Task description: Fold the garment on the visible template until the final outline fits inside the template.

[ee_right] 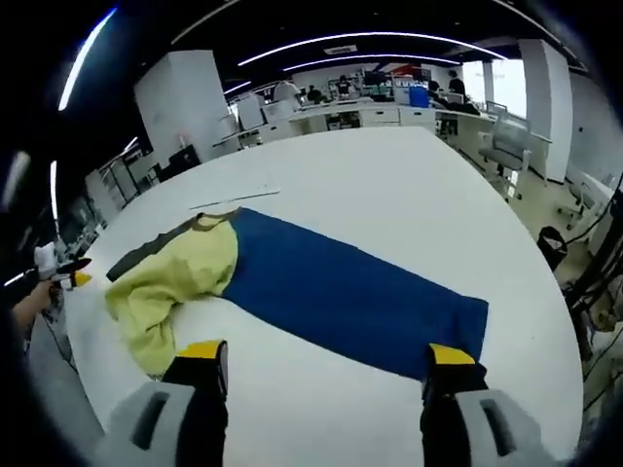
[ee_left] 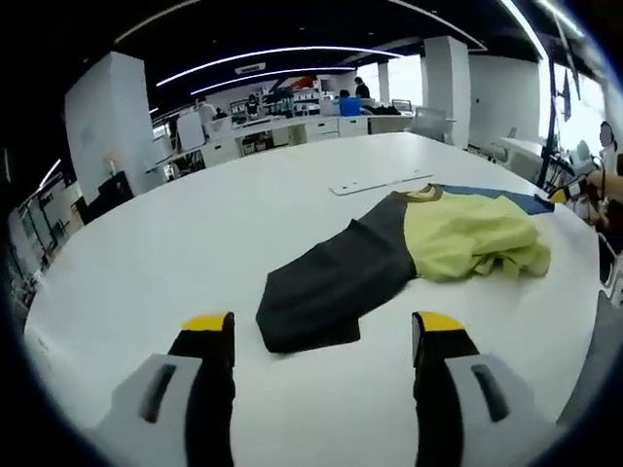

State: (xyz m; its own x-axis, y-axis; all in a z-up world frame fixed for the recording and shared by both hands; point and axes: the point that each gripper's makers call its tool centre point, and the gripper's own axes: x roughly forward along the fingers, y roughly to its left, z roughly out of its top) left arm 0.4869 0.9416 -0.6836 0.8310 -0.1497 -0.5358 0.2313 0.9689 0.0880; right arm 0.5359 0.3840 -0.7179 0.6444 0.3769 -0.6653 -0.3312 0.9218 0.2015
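The left tool (ee_left: pixel 323 336) is hovering with its yellow-tipped jaws apart, gripping nothing, just short of the garment's (ee_left: pixel 389 258) dark grey sleeve. The right tool (ee_right: pixel 326 365) is likewise hanging spread and empty near the long blue sleeve. The soft garment (ee_right: pixel 292 282) is lying on the smooth white surface (ee_left: pixel 195 224), its yellow middle rumpled, beside a flat white strip (ee_left: pixel 375 182).

A white desk (ee_left: pixel 195 233) spans both views. On it lies a garment (ee_left: pixel 409 248) of yellow, dark grey and blue panels, partly bunched, right of centre in the left gripper view. A thin white strip (ee_left: pixel 375 182) lies just beyond its collar.
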